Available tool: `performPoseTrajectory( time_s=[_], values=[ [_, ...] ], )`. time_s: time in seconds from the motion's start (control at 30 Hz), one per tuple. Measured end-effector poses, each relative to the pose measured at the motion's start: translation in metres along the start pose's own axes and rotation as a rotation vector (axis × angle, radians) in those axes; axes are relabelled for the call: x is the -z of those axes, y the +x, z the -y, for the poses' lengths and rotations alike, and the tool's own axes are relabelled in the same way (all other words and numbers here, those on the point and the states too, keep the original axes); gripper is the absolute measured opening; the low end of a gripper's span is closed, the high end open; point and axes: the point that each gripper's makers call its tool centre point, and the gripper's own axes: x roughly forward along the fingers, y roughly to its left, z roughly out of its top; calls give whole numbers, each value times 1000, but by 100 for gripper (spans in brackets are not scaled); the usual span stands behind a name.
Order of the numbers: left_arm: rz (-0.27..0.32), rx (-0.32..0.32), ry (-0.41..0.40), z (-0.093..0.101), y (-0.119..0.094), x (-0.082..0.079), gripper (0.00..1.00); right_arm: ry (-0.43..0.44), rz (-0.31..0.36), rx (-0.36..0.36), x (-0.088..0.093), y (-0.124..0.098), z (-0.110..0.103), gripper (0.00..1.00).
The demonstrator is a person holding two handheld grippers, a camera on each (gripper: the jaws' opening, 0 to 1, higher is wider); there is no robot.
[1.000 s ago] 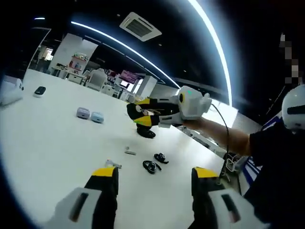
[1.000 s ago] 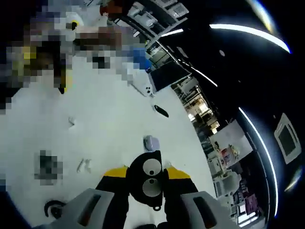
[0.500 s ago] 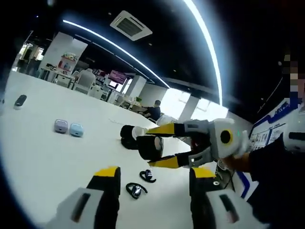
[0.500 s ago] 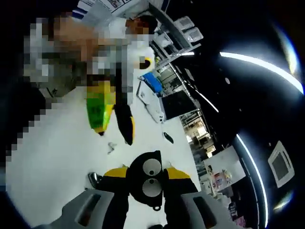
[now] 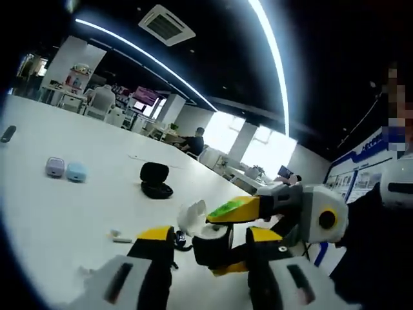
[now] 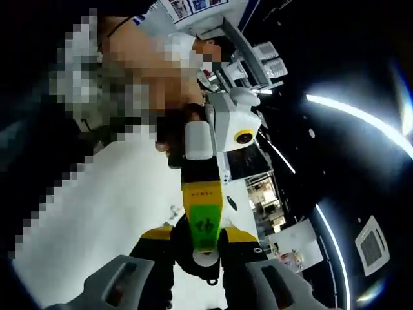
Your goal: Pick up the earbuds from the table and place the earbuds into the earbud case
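Earbud case [image 5: 208, 237] is being clamped, lid open, by the right gripper [image 5: 222, 240], likely presented for loading. Left gripper [image 6: 206, 242] is being brought onto the case; its jaw state cannot be told. Earbuds unclear. A black pouch [image 5: 155, 180] sits beyond the case on the table [image 5: 58, 219].

The green label [image 6: 203, 223] at lower centre of the right gripper view carries dark printed characters too blurred to read; nothing else is legible.

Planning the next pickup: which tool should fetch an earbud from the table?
Left. The left tool is open and free, with earbuds nearby; the right tool is shut on the earbud case.
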Motion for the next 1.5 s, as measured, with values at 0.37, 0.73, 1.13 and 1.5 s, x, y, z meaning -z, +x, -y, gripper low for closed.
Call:
performPoseTrajectory(
  time_s=[0.37,0.73,1.13,1.5],
  values=[
    [-56,12,-14,4,-1,22,32,-37,18,-4,-5,-1,-13,26],
    [-76,49,-32,4,-11,51,25,-70,6,-51,-3,6,-40,27],
    [-143,24,134,-10,-10,74,24,119,-13,-106,7,-2,-56,26],
    [-169,14,281,-12,-14,84,25,917,24,-67,30,-24,-48,21]
  ],
)
